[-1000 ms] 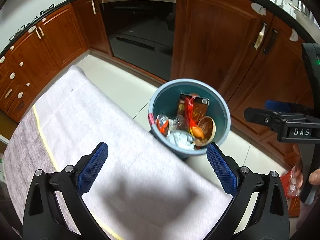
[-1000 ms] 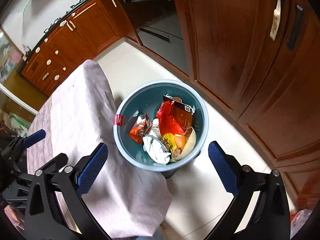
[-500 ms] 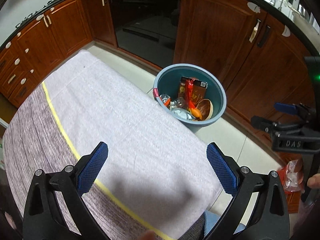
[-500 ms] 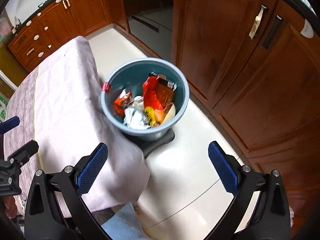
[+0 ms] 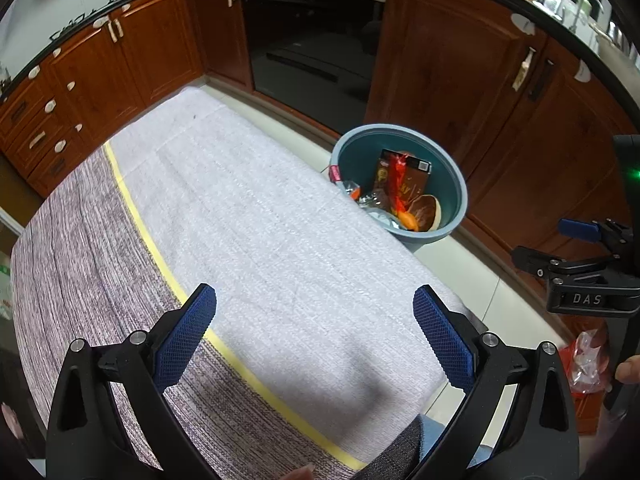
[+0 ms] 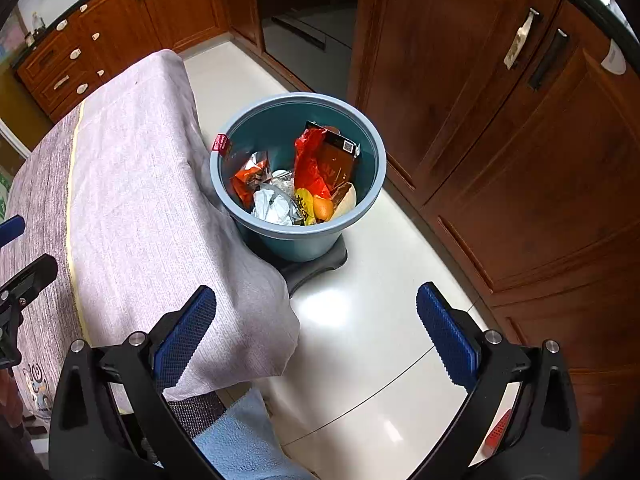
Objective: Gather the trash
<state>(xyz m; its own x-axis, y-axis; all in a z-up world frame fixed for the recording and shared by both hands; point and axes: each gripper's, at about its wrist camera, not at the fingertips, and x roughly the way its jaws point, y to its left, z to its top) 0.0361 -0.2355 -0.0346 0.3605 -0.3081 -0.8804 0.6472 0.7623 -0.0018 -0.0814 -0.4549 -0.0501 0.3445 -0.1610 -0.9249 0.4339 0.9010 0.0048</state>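
A blue-grey trash bin (image 5: 454, 184) (image 6: 248, 136) stands on the floor against the table's far corner. Inside lie several wrappers, among them a brown carton (image 6: 338, 158), a red bag (image 6: 308, 164), crumpled foil (image 6: 272, 208) and an orange scrap (image 5: 408, 220). My left gripper (image 5: 314, 332) hangs open above the cloth-covered table (image 5: 248, 216), holding nothing. Off the table's edge, over the floor and well short of the bin, my right gripper (image 6: 316, 332) is open and holds nothing. It also shows at the right edge of the left wrist view, marked DAS (image 5: 588, 264).
Dark wooden cabinets (image 6: 500, 120) and an oven front (image 5: 316, 52) ring the tiled floor (image 6: 372, 320). The table (image 6: 132, 184) wears a pale cloth with a yellow stripe (image 5: 160, 256). A red plastic bag (image 5: 584, 360) lies at the right. Blue fabric (image 6: 240, 440) sits below the right gripper.
Both grippers have pulled back and up from the bin, which now looks smaller and farther. More of the table cloth and floor shows. Both stayed open.
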